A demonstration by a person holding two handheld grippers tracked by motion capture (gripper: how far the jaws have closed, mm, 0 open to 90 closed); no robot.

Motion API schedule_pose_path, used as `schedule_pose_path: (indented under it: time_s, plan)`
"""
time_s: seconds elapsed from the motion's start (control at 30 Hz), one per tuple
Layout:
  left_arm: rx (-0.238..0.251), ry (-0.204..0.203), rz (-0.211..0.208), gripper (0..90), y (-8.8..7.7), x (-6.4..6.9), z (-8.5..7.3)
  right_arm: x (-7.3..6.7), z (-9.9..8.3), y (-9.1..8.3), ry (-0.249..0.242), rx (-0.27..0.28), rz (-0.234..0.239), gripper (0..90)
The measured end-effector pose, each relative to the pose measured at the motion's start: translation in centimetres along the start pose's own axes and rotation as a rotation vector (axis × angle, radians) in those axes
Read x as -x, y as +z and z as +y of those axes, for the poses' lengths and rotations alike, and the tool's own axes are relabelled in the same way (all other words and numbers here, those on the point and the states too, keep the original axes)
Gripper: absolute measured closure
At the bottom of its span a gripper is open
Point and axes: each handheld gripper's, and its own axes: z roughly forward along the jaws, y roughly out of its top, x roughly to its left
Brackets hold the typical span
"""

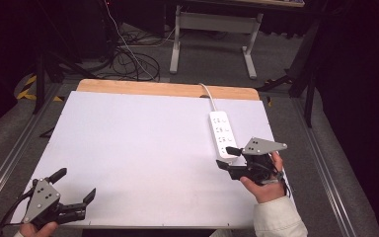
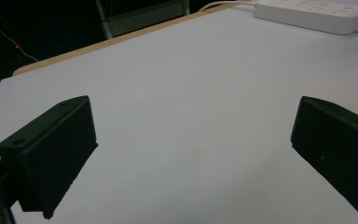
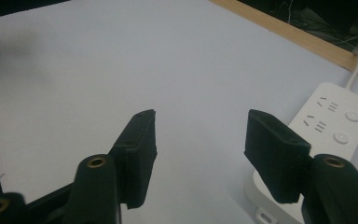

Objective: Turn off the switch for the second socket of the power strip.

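Observation:
A white power strip (image 1: 222, 133) lies on the white board (image 1: 143, 148) toward its right side, its cable running off the far edge. My right gripper (image 1: 227, 158) hovers at the strip's near end, pointing left, jaws apart with nothing between them; in the right gripper view the strip (image 3: 328, 123) lies just beyond the right jaw. My left gripper (image 1: 75, 183) rests at the board's near left corner, open wide and empty. In the left gripper view the strip (image 2: 312, 14) sits far off at the top right.
The board lies on a wooden tabletop (image 1: 168, 89) whose far edge shows. Beyond it stand a white table frame (image 1: 217, 34) and tangled cables (image 1: 128, 59) on the grey floor. Metal rails (image 1: 325, 168) run along both sides.

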Motion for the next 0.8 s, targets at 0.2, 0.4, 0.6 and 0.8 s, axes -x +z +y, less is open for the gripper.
schedule_pose_path:
  time_s: [0.2, 0.4, 0.6, 0.8]
  plan:
    - [-0.002, -0.003, 0.015, 0.7, -0.3, 0.1, -0.1, 1.2, 1.2, 0.5, -0.004, -0.017, -0.024, 69.1]
    - [-0.009, -0.005, 0.028, 0.7, -0.7, 0.1, -0.4, 2.9, 2.4, 1.4, 0.031, -0.051, -0.049, 90.0]
    - [-0.009, -0.004, 0.049, 0.6, -1.0, 0.2, -0.5, 5.0, 2.8, 2.5, 0.072, -0.065, -0.086, 90.0]
    - [-0.013, -0.004, 0.052, 0.5, -1.0, 0.2, -0.6, 6.4, 2.9, 3.4, 0.092, -0.047, -0.106, 90.0]
